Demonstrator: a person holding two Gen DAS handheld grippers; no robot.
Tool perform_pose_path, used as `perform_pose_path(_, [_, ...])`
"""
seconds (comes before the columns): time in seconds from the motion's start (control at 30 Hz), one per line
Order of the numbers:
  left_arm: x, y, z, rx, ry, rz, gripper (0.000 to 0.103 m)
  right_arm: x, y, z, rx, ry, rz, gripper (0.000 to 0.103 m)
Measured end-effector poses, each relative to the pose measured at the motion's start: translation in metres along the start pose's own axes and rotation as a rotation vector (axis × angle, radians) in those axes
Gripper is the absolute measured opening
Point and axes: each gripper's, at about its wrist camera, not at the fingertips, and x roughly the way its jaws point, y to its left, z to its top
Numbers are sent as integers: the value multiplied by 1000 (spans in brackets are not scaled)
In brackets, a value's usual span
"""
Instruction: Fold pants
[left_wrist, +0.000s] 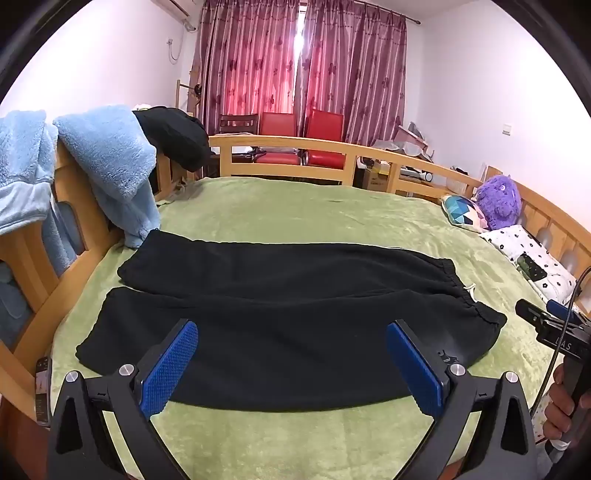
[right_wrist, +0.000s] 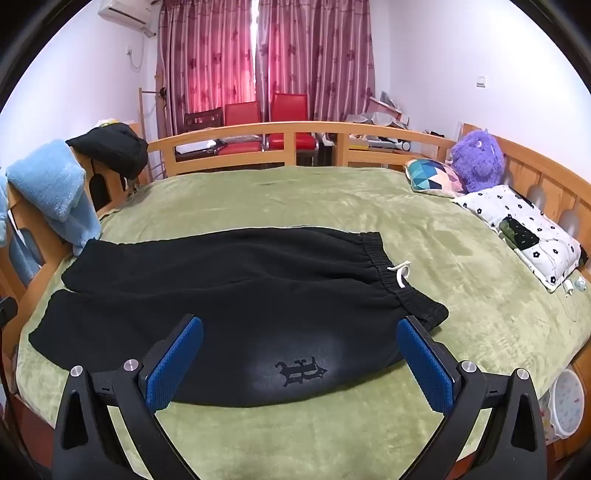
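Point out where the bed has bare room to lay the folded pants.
Bare green blanket lies between the pants and the far wooden rail, and right of the waistband up to the flowered pillow. Crowded: the left rail, draped with a blue fleece.

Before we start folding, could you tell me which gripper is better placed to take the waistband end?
Right. The right gripper hovers by the waistband; the left gripper faces the pants mid-leg. Both jaws open.

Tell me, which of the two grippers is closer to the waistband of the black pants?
Right. The right gripper, open, hangs over the hip area, beside the waistband. The left gripper, also open, hangs over the near leg, further from the waistband.
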Motion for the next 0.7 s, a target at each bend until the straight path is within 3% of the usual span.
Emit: perform_pose_path(0.7, [2, 1, -1, -27, 11, -37, 102, 3, -5, 2, 25, -5, -2, 103])
